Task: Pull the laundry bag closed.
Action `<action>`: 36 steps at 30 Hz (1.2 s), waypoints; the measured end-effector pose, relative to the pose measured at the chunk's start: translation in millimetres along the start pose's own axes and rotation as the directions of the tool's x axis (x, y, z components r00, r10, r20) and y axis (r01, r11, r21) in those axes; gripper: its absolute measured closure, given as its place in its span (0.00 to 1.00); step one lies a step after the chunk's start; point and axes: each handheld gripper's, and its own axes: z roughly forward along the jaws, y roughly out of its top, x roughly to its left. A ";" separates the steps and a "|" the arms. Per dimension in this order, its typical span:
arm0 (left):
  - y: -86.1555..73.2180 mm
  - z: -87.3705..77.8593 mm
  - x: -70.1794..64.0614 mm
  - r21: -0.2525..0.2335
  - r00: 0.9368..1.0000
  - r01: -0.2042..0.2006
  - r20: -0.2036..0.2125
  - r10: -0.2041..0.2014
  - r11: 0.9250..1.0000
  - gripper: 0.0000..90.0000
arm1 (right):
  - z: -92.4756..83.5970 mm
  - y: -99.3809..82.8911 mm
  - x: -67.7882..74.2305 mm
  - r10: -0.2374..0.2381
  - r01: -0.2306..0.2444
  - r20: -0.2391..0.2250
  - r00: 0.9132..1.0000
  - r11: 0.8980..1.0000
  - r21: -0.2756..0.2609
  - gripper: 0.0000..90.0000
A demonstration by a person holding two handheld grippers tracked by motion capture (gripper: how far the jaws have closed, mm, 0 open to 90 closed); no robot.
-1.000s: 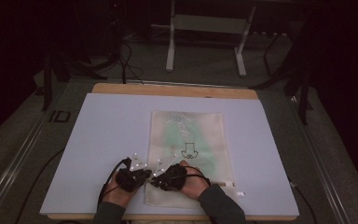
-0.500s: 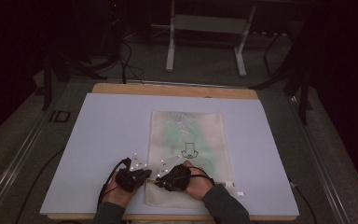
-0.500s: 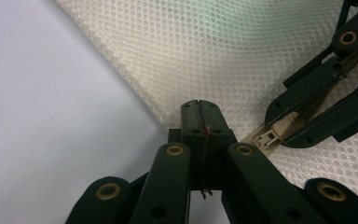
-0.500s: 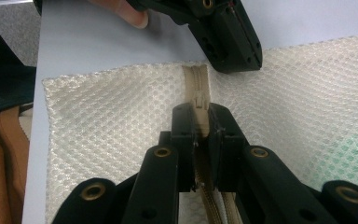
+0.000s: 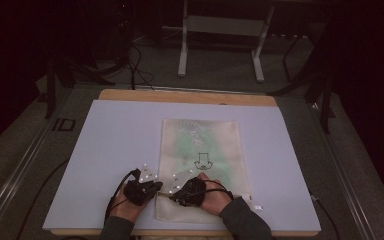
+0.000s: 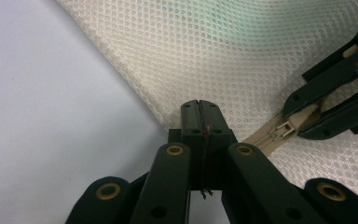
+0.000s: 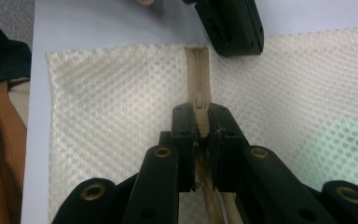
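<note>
Cream honeycomb-mesh bag [image 5: 200,150] with a green tinge inside, beige zipper [image 7: 199,88], black claw [image 6: 199,116], pale lilac bench [image 5: 120,145] with a wooden edge

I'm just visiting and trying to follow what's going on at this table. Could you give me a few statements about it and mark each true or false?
1. The mesh bag lies flat on the white board. True.
2. The right gripper is clamped on the zipper pull. True.
3. The left gripper stands wide open. False: it is shut on the bag's edge.
4. The bag is solid black. False: it is cream mesh with something green inside.
5. The zipper runs near the bag's far end. False: it runs near the person's end.
</note>
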 end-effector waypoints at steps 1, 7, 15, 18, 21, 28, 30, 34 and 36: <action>0.0 0.0 -0.1 0.000 1.000 -0.002 0.000 0.002 1.000 0.99 | -0.8 -0.9 0.1 -0.002 0.002 0.001 1.000 1.000 0.001 0.92; 0.0 0.0 -0.3 0.000 1.000 -0.002 -0.001 0.002 1.000 1.00 | -7.7 -4.0 1.6 -0.032 0.031 0.016 0.999 0.999 0.044 0.92; -0.2 0.0 -0.4 -0.001 1.000 0.000 -0.002 0.000 1.000 0.99 | -16.7 -14.6 1.5 -0.040 0.039 0.021 0.999 0.997 0.069 0.92; -0.2 0.0 -0.4 -0.002 1.000 0.001 -0.001 -0.001 1.000 1.00 | -19.0 -17.2 1.6 -0.038 0.037 0.021 0.999 0.997 0.073 0.92; -0.1 0.1 -1.2 -0.002 1.000 -0.002 -0.006 0.002 1.000 0.99 | -20.9 -19.7 1.6 -0.039 0.037 0.024 0.999 0.996 0.077 0.92; 0.8 -4.3 -7.0 -0.017 1.000 -0.004 -0.007 0.004 1.000 0.97 | -20.5 -21.9 1.9 -0.026 0.024 0.025 0.999 0.997 0.073 0.92; 1.1 -7.8 -10.0 -0.039 1.000 0.008 0.031 -0.007 0.999 0.96 | -20.4 -22.1 1.7 -0.026 0.025 0.023 0.999 0.997 0.072 0.92; 1.9 -7.4 -17.6 -0.036 0.996 0.004 0.093 -0.001 0.999 0.96 | -20.1 -22.3 2.0 -0.026 0.024 0.026 0.999 0.997 0.069 0.91; 1.4 -3.7 -19.7 -0.009 0.996 -0.013 0.090 0.013 1.000 0.96 | -20.2 -22.3 2.2 -0.026 0.024 0.028 0.999 0.997 0.070 0.91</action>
